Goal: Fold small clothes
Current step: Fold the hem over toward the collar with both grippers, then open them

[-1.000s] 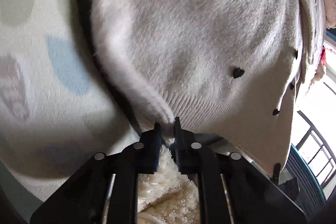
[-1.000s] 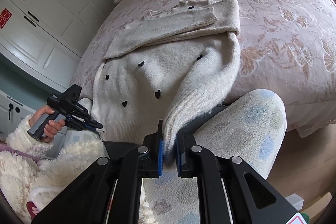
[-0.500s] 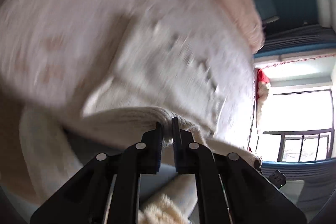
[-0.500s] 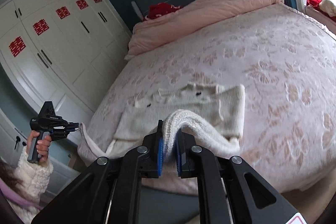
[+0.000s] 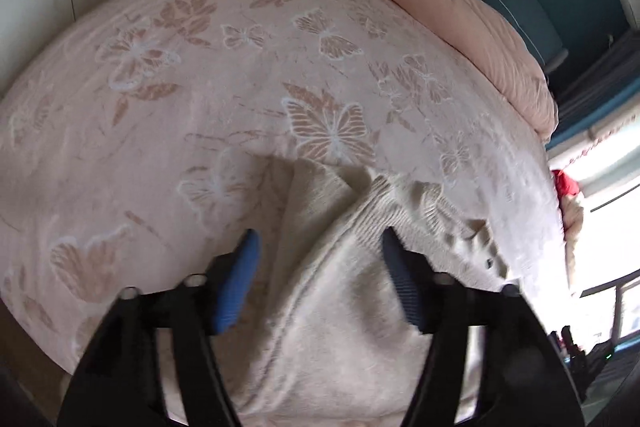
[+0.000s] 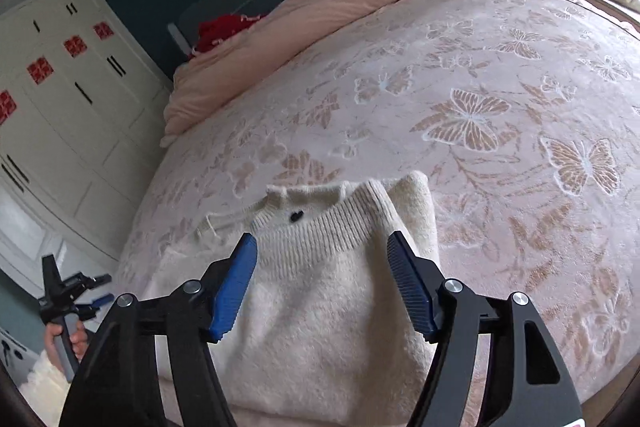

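- Right gripper (image 6: 322,263): black arms with blue ribbed pads (image 6: 234,291); jaws apart and opening, the pads clear of the knit that lies between and below them.
- Left gripper (image 5: 320,267): same build, seen slightly blurred; jaws apart and opening, pads (image 5: 236,287) not pressing on the fabric beneath.
- Cream sweater (image 6: 320,307): folded, lying on the near part of the bed; its ribbed hem is doubled up over the body and reaches close to the frilled collar (image 6: 308,193). A small black heart (image 6: 296,215) shows just below the collar.
- Same sweater in the left wrist view (image 5: 340,307): the ribbed edge runs diagonally between the two pads, with a folded flap beside it.
- Person's hand (image 6: 66,337), at the lower left of the right wrist view: grips the handle of the left gripper beside the bed edge; a fluffy white sleeve (image 6: 44,383) below it.
- Bedspread (image 6: 500,87): pale pink with butterfly and leaf pattern, bearing the sweater.
- Peach duvet (image 6: 320,3): bunched along the head of the bed, a red cloth (image 6: 224,31) behind it.
- White wardrobe (image 6: 60,99): to the left, with red emblems on its doors.
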`<state>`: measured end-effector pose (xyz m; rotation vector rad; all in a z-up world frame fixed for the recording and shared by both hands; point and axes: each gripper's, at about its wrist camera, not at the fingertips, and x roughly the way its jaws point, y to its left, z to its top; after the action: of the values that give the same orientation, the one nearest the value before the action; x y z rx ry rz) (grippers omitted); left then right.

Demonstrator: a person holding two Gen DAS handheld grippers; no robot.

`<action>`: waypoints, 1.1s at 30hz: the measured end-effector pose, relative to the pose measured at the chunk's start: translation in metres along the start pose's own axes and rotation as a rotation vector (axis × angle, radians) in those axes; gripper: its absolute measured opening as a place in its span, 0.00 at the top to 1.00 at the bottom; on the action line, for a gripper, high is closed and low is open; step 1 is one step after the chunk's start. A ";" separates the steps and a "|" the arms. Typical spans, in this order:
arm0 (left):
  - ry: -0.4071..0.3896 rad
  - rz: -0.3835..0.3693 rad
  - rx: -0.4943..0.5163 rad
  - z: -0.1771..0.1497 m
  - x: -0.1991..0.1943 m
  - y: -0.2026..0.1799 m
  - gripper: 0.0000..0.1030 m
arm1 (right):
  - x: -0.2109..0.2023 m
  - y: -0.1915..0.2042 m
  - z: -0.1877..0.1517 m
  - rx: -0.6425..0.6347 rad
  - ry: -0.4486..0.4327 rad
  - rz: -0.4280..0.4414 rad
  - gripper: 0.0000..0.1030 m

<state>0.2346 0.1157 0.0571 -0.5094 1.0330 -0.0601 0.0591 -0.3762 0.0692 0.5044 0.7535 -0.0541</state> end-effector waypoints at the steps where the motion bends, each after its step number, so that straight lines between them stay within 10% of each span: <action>1: -0.002 -0.007 0.017 -0.001 0.001 -0.002 0.30 | 0.008 -0.001 -0.004 -0.028 0.030 -0.033 0.35; 5: 0.070 -0.023 0.009 0.008 0.038 -0.008 0.16 | 0.039 -0.005 -0.002 -0.044 0.092 -0.107 0.30; 11: 0.177 -0.055 0.086 0.006 0.086 -0.029 0.20 | 0.078 -0.029 0.005 0.116 0.131 -0.050 0.39; 14: 0.268 -0.049 0.214 -0.005 0.098 -0.047 0.85 | 0.081 -0.022 0.001 0.089 0.160 -0.032 0.92; 24: -0.005 -0.180 0.198 0.045 -0.018 -0.078 0.92 | -0.025 0.016 0.074 0.009 -0.195 0.090 0.99; 31: 0.186 0.052 0.106 0.045 0.097 -0.045 0.86 | 0.072 -0.032 0.066 0.105 0.106 -0.073 0.89; 33: 0.196 0.011 0.050 0.030 0.101 -0.029 0.79 | 0.073 -0.026 0.048 0.055 0.111 -0.070 0.65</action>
<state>0.3175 0.0726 0.0007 -0.4590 1.2228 -0.1281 0.1378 -0.4112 0.0394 0.5361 0.8806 -0.1127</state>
